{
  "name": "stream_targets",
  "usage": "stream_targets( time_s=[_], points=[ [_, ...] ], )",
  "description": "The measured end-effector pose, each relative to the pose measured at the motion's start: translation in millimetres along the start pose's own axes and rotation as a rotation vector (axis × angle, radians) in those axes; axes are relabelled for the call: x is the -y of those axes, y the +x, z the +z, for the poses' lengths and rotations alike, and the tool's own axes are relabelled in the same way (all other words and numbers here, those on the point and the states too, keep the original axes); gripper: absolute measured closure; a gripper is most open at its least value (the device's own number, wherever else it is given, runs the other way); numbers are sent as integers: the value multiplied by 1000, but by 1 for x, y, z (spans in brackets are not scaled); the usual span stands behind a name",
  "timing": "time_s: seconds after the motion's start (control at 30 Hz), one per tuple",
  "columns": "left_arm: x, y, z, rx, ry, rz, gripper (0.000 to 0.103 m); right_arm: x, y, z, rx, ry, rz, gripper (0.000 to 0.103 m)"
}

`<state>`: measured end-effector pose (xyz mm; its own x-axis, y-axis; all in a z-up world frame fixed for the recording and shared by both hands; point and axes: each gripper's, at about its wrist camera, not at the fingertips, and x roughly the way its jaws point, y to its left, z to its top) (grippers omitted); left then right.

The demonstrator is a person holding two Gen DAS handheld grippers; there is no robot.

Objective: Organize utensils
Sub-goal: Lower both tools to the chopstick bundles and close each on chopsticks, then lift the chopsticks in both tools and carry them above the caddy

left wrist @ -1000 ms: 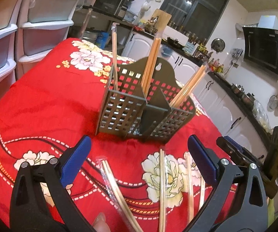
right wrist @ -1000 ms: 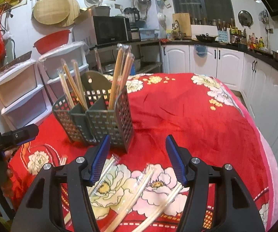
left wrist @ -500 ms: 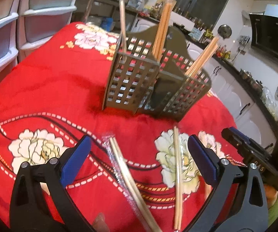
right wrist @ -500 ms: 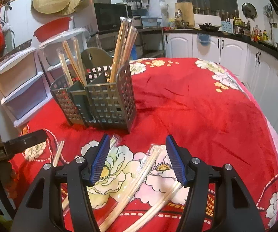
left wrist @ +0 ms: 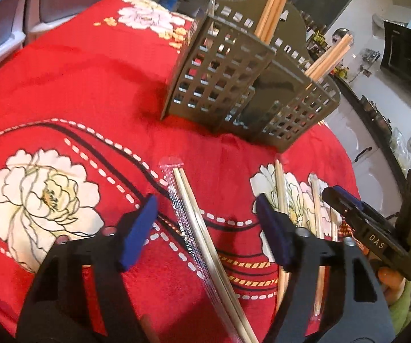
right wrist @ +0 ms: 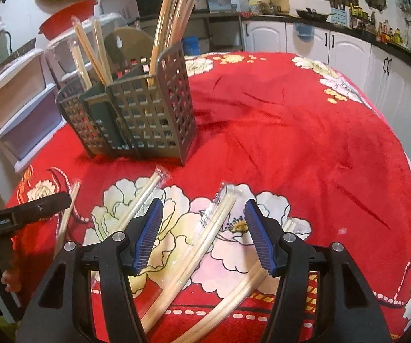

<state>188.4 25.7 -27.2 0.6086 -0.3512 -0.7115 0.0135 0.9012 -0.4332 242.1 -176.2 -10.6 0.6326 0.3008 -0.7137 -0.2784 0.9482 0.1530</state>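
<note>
Light, stiff, slippery plastic-wrapped pale wooden chopsticks (left wrist: 196, 228) are straddled mid-length, untouched, by the closing left gripper (left wrist: 205, 228); the right gripper (right wrist: 202, 234) is held apart.

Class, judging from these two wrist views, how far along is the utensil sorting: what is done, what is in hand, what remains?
Done: several chopstick pairs stand in the grey holder. In hand: nothing gripped; the left gripper is closing around a wrapped pair, the right gripper open over another pair. Left: at least four wrapped pairs lie on the red cloth.
</note>
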Motion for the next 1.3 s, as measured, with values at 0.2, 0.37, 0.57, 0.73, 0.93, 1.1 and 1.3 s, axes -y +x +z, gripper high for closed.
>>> stream_targets(
  time_s=[0.2,0.37,0.57,0.73,0.93,1.1,1.3],
  points=[
    [-2,7,6,-31,-21,-56,46,2,14,-1,-61,0,-11,46],
    [-5,13,13,-44,-34,-32,58,8,33,1,-116,14,-24,46],
    [-6,19,20,-43,-39,-12,64,4,42,7,-123,-24,-56,55],
    [-4,26,27,-34,-15,39,78,8,45,12,-117,-13,-70,70],
    [-2,28,26,-22,14,78,96,22,47,21,-92,45,-49,85],
    [-5,22,29,-9,3,46,101,27,40,27,-56,96,21,93],
    [8,4,32,39,21,8,101,11,18,33,3,85,70,94]
  ],
)
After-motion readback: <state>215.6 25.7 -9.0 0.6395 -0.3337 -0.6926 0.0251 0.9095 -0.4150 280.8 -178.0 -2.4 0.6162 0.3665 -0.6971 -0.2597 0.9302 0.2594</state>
